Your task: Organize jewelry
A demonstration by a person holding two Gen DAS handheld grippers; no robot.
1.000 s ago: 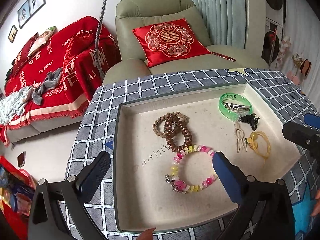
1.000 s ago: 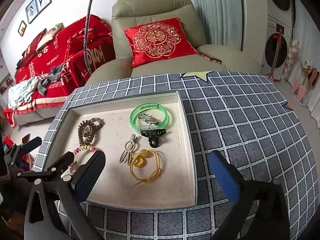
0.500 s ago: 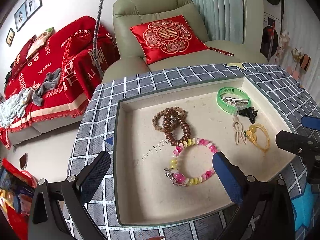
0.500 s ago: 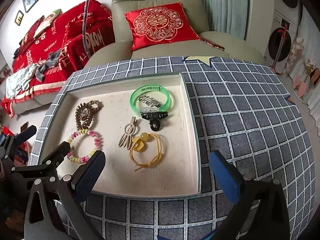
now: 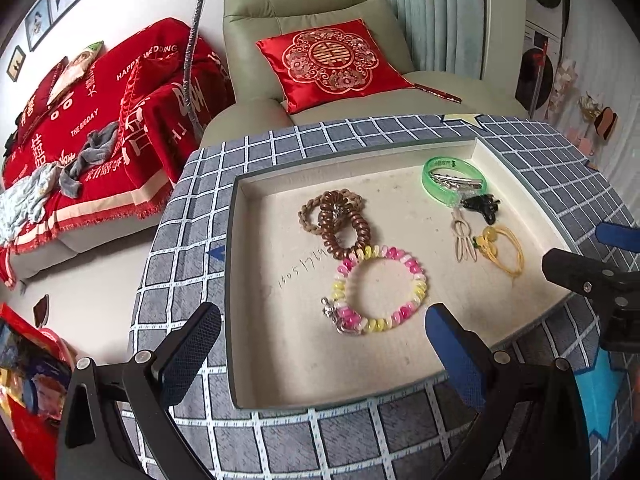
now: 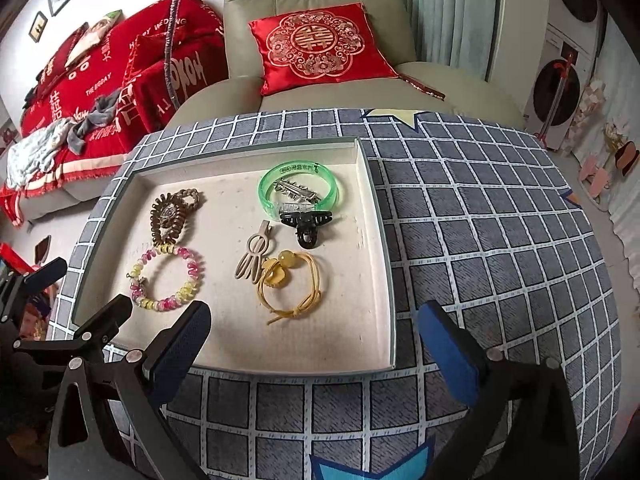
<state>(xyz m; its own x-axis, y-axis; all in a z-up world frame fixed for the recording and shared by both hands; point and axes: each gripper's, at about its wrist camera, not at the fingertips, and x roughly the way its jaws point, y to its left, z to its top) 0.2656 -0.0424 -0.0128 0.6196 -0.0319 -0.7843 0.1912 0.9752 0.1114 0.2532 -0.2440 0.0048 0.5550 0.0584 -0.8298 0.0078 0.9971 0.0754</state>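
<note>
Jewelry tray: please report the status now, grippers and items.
Left gripper open, empty, above near tray edge. Right gripper open, empty. Pink-yellow bracelet lies flat, touching brown coil tie. Nothing blocking.

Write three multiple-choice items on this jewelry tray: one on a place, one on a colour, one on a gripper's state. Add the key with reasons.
1. Where does the silver clip lie?
A. inside the green bangle
B. on the cloth outside the tray
C. under the brown coil tie

2. What colours are the bead bracelet?
A. blue and black
B. pink, yellow and white
C. all green

3. How is the right gripper?
A. shut on the yellow tie
B. shut on nothing
C. open, holding nothing

Key:
1 A, the bangle rings the clip.
2 B, its beads show those colours.
3 C, its fingers stand wide apart above the tray's near edge, nothing between them.
</note>
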